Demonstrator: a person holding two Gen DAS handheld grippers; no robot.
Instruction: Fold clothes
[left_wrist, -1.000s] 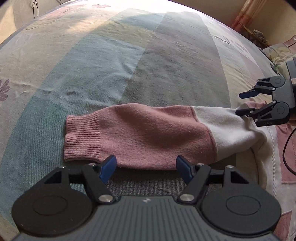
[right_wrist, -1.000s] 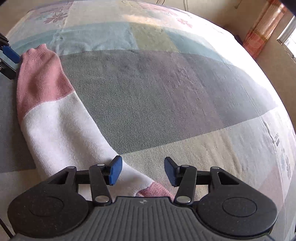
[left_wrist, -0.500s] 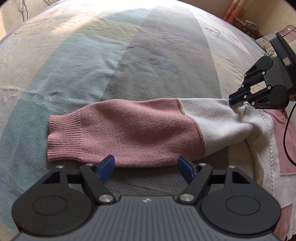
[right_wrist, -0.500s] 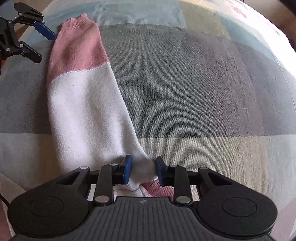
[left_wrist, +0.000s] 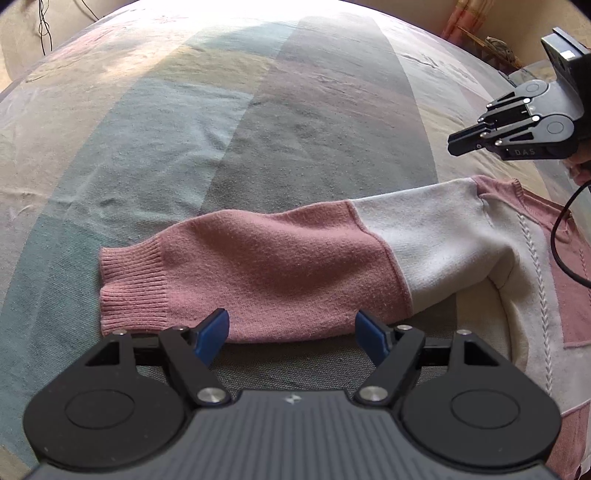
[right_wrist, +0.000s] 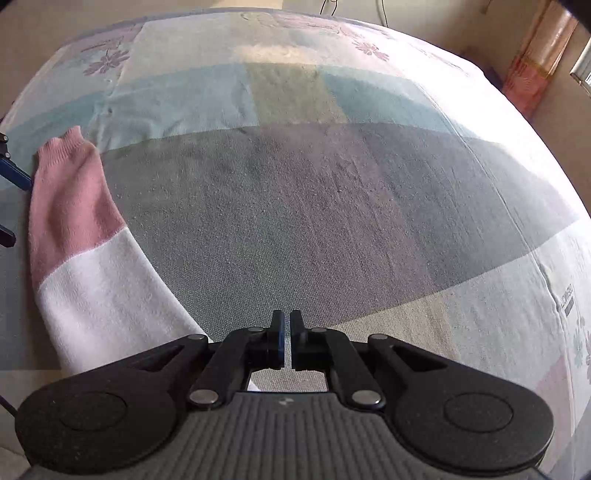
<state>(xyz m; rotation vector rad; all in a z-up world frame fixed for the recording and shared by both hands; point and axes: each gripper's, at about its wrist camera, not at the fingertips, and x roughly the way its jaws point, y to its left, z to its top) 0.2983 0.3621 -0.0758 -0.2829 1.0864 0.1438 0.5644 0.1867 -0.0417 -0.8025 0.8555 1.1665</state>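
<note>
Your left gripper (left_wrist: 291, 332) stands wide open and empty beside the sweater sleeve (left_wrist: 280, 273), stretched flat on the bedspread (left_wrist: 229, 122); your right gripper (right_wrist: 287, 339), lifted clear, is nearly closed on nothing.

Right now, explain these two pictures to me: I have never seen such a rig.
A person holds a two-finger gripper in each hand, and each carries a wide-angle camera looking out along its fingers. One picture is from the left gripper, whose blue-tipped fingers stand wide open beside the pink sleeve of a pink and white sweater spread on a patchwork bedspread. The other is from the right gripper: its fingers are shut, holding nothing, raised clear of the sweater's shoulder. Neither gripper holds anything.
</note>
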